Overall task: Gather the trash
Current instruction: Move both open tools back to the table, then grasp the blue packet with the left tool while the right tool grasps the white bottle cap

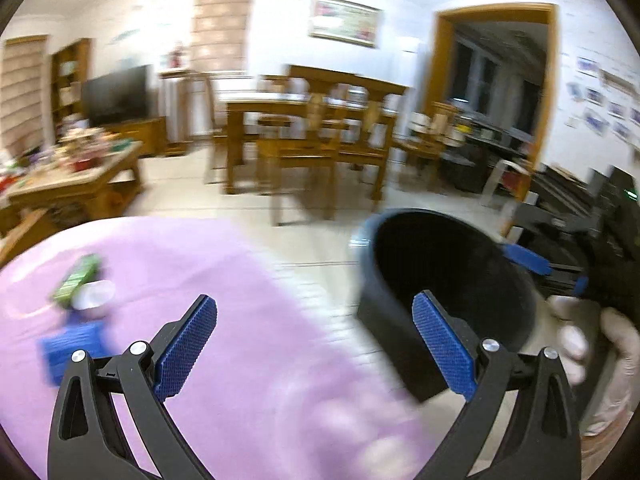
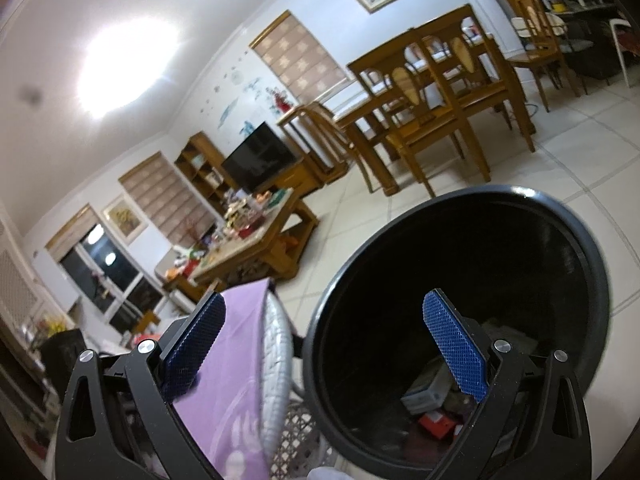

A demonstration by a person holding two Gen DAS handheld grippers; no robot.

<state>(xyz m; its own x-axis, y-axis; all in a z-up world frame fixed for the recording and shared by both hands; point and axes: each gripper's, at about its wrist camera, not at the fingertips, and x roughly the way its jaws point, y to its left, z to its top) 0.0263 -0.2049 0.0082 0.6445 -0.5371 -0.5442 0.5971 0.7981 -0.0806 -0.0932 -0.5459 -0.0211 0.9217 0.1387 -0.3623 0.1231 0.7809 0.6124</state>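
Here, two views, one from each wrist, the left one blurred.

Grippers: two, black frames with blue textured pads. Left gripper (image 1: 314, 344) with jaws spread wide, nothing between them, above the purple cover and the floor beside it. Right gripper (image 2: 328, 344) with jaws also spread wide, holding nothing; one pad over the purple cover, the other over the bin's mouth.

Bins: one, a round black bin (image 2: 460, 320) with a dark rim, on pale floor tiles just beside the purple surface. In the left wrist view, tilted in the frame, with a blue pad of the right gripper at its far rim.

Bin contents: several scraps at the bottom, among them a pale boxy packet (image 2: 430, 390) and an orange-red piece (image 2: 438, 424); exact count not clear in the dark.

Trash outside the bin: three blurred items close together on the purple cover (image 1: 240, 300), at the left of the left wrist view: a green packet (image 1: 78, 280), a white round piece (image 1: 94, 294) touching it, and a blue item (image 1: 72, 344) just below. Kinds too smeared to tell.

Hands: one gloved hand (image 1: 592, 344) at the right edge of the left wrist view, near the bin.

Beneath the cover: a grey quilted edge (image 2: 276, 360) and a white lattice panel (image 2: 296, 432).

Room behind: one dark television (image 2: 260, 154), one cluttered wooden coffee table (image 2: 256, 240), one wooden dining table (image 1: 304, 116) with chairs.
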